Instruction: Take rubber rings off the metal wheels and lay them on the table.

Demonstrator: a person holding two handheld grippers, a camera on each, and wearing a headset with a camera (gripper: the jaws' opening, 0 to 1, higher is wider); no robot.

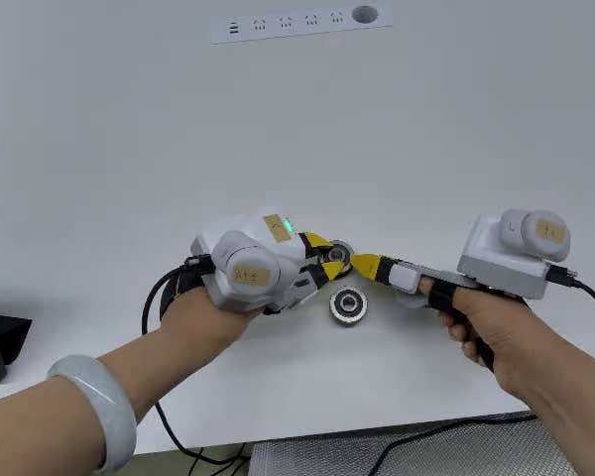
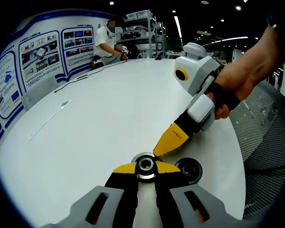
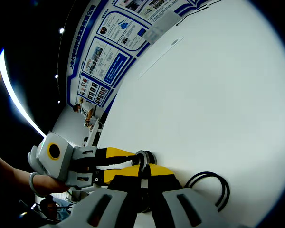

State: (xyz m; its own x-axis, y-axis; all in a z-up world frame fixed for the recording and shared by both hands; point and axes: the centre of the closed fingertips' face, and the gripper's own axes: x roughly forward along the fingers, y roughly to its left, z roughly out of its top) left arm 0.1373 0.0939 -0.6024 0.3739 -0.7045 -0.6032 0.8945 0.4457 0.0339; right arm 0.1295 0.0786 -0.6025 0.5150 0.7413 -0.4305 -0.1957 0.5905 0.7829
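Metal wheel (image 2: 146, 165) is clamped in the left tongs (image 1: 324, 257); right tongs (image 1: 360, 264), nearly closed, nip its rubber ring (image 2: 146, 154). Pulled askew, the ring may snap back or slip free.

I count two wheels: a held wheel (image 1: 339, 254) mid-frame, a loose wheel (image 1: 348, 304) just below. Two claws, my left claw (image 1: 327, 260) and right claw (image 1: 363, 265). One power strip (image 1: 297, 22) up top.
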